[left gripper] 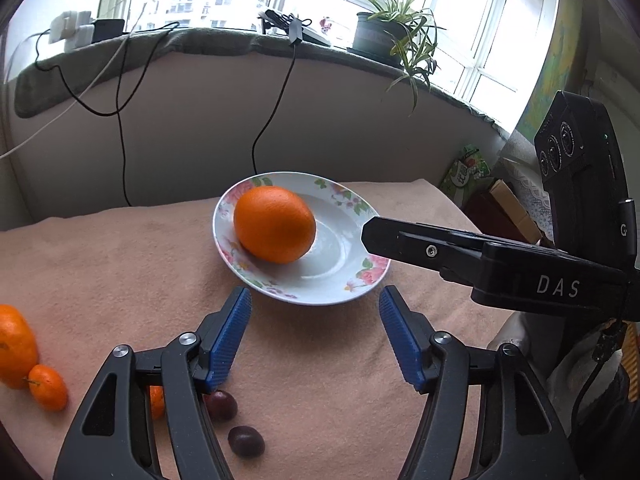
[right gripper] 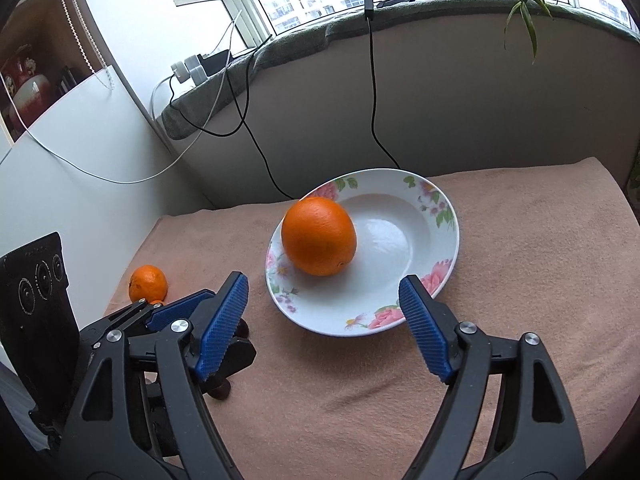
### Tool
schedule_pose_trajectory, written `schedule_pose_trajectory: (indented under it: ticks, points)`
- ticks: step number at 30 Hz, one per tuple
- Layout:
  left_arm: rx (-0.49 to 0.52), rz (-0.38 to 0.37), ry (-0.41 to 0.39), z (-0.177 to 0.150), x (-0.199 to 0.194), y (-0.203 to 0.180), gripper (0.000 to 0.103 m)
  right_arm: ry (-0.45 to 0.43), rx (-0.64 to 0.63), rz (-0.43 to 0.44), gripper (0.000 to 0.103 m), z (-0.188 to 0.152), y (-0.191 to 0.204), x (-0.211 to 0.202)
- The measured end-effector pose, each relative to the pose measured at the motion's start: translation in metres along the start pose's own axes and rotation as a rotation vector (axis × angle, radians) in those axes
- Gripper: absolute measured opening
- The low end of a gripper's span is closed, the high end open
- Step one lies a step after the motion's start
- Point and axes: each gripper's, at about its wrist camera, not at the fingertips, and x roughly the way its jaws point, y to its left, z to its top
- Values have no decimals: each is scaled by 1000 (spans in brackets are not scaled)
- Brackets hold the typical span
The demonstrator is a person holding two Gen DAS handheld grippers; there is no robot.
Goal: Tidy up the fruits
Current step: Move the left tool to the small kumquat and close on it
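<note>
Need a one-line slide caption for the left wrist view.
Open left gripper hovers before a floral plate holding one orange; tangerines and grapes wait on the cloth.

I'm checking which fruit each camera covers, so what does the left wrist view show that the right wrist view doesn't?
Only the left wrist view shows two dark plums on the cloth and a potted plant's pot on the sill. Only the right wrist view shows a picture on the left wall. Both show the big orange lying in the floral plate, and smaller oranges on the cloth beyond it.
</note>
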Motion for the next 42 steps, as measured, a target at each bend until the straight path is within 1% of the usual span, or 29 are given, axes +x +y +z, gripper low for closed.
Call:
schedule_pose_trajectory:
  ticks: [3, 4, 5, 7, 11, 19, 23, 24, 26, 32, 36, 42]
  points:
    - [0, 12, -3, -3, -5, 0, 74, -2, -5, -5, 81, -4, 2, -5]
    - [0, 17, -4, -4, -7, 1, 77, -3, -6, -5, 82, -5, 4, -6]
    - [-2, 20, -4, -4, -8, 1, 78, -4, -8, -5, 86, -7, 5, -7]
    - [-6, 27, -4, -7, -11, 2, 78, -12, -8, -4, 89, -10, 7, -11]
    - [-4, 42, -15, -11, -21, 4, 78, -22, -16, -11, 89, -15, 12, -19]
    - [-35, 72, -38, -25, -43, 15, 78, -36, -31, -18, 89, -23, 19, -28]
    - [-37, 98, -48, -32, -53, 19, 78, -29, -49, -29, 89, -27, 23, -29]
    - [-40, 104, -48, -34, -56, 20, 78, -27, -54, -34, 91, -29, 24, -30]
    - [-49, 112, -47, -39, -61, 24, 78, -28, -60, -41, 102, -31, 25, -30]
    - [-76, 141, -18, -65, -73, 39, 78, -16, -91, -39, 102, -40, 32, -31]
    - [-112, 160, -12, -80, -80, 51, 78, 11, -128, -27, 102, -47, 42, -24]
    - [-158, 183, -1, -93, -85, 70, 78, 47, -189, 3, 102, -59, 59, -15]
